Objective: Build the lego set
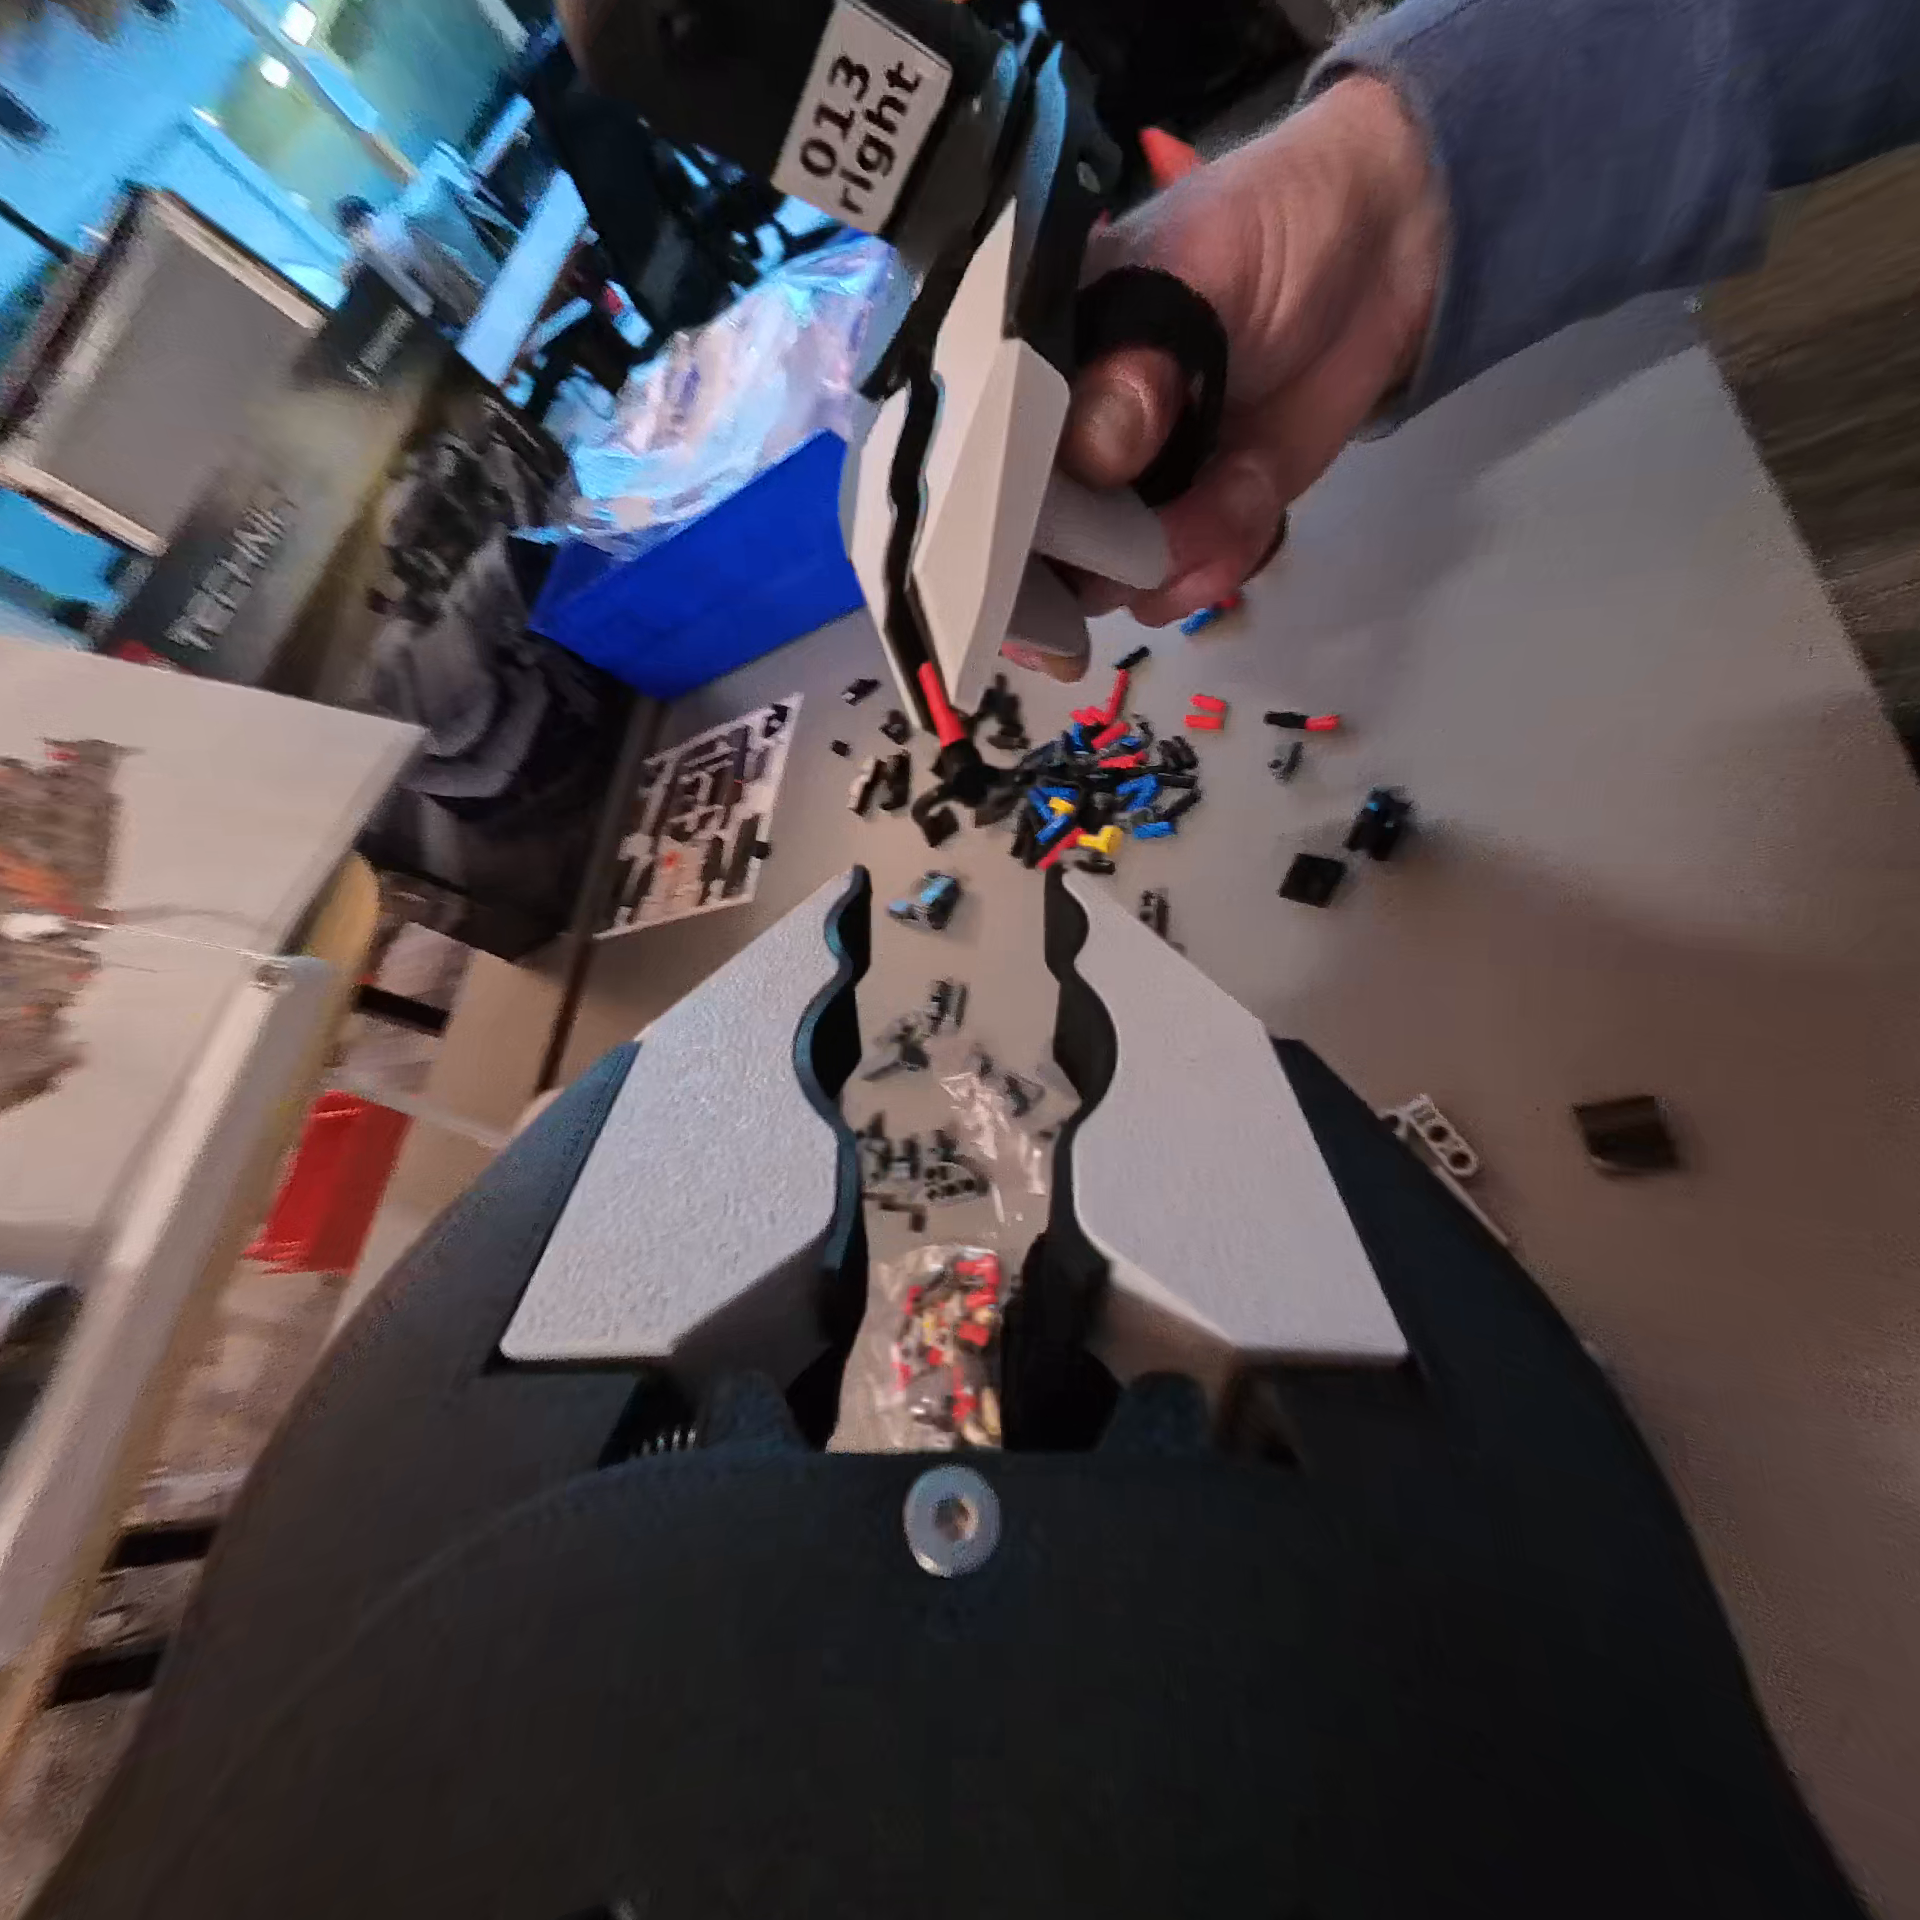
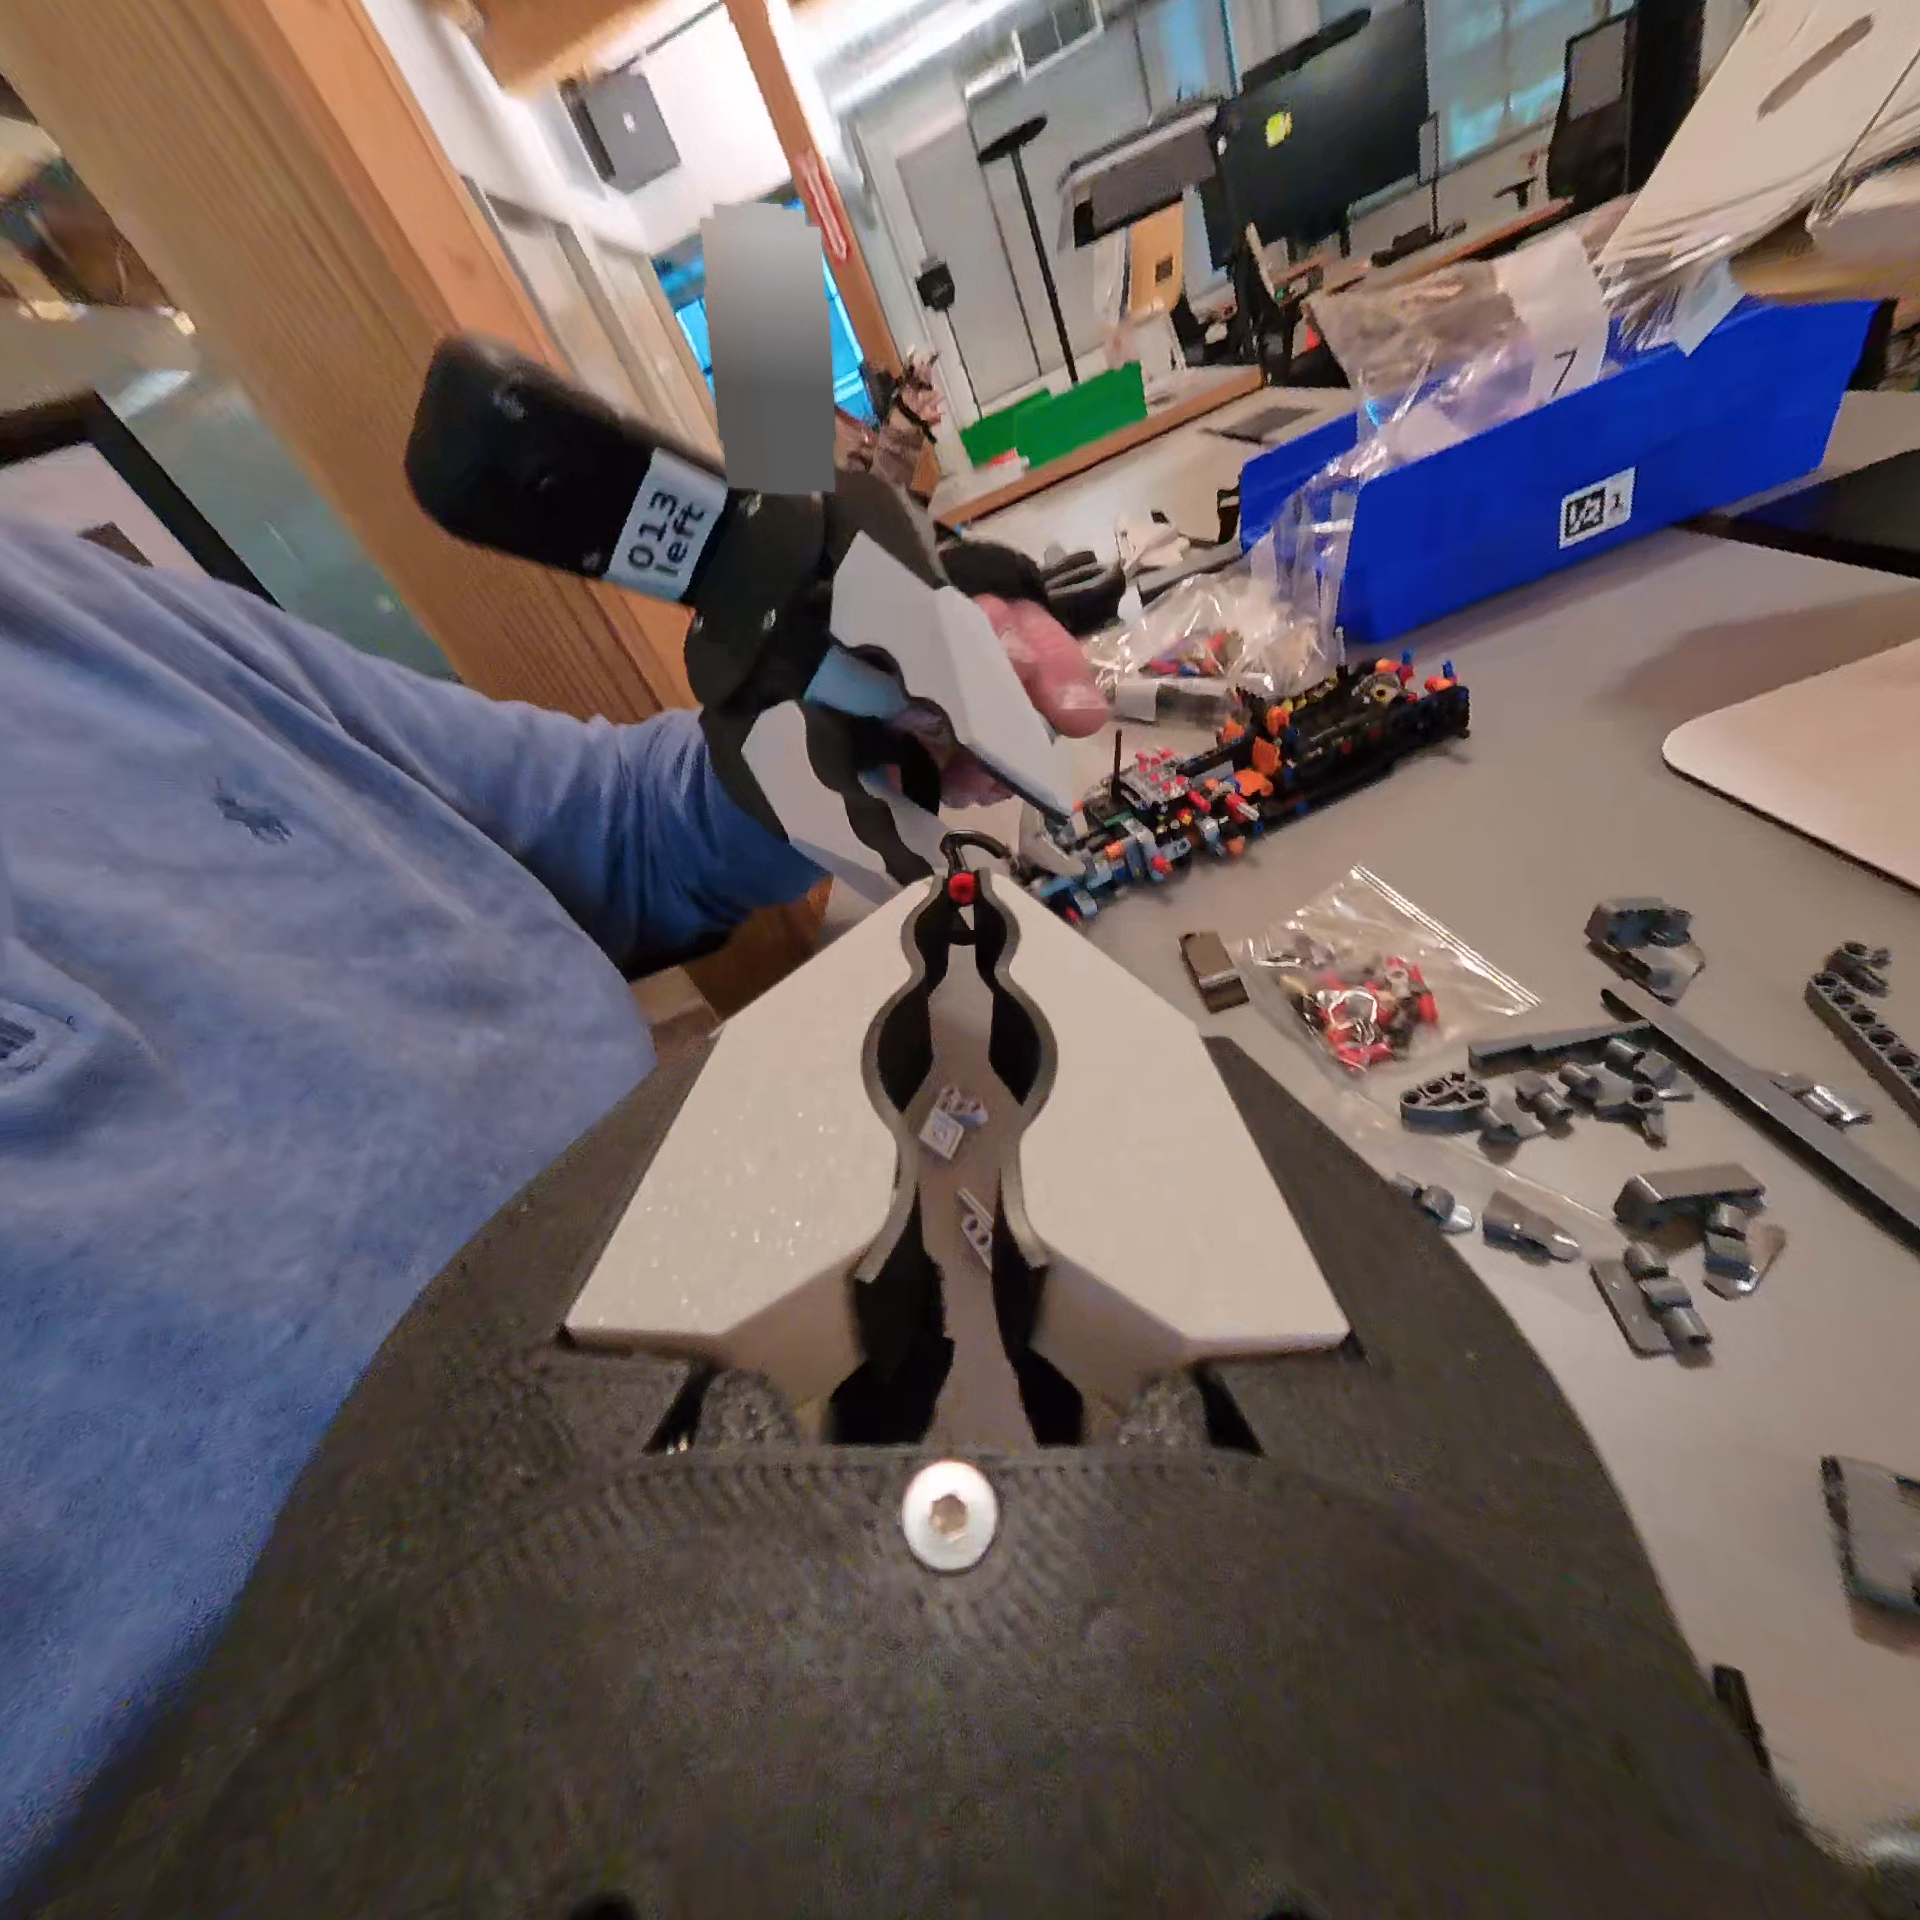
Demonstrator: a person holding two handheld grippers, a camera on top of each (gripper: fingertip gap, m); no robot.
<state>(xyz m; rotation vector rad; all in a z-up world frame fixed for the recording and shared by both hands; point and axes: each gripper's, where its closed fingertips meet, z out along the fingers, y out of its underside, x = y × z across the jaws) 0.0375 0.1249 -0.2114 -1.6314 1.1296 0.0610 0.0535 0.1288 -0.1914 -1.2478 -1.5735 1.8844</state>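
Pinching a red pin at centre frame, your right gripper lifts it toward the empty, parted left gripper, likely for handover.

The right tool pinches a red pin, with the half-built model on the table beyond.

Open office, wooden column, desks

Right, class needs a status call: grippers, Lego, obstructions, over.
Left gripper open, empty. Right gripper shut on small red-and-black Lego pin piece, above loose multicoloured Lego pile. Nothing blocking.
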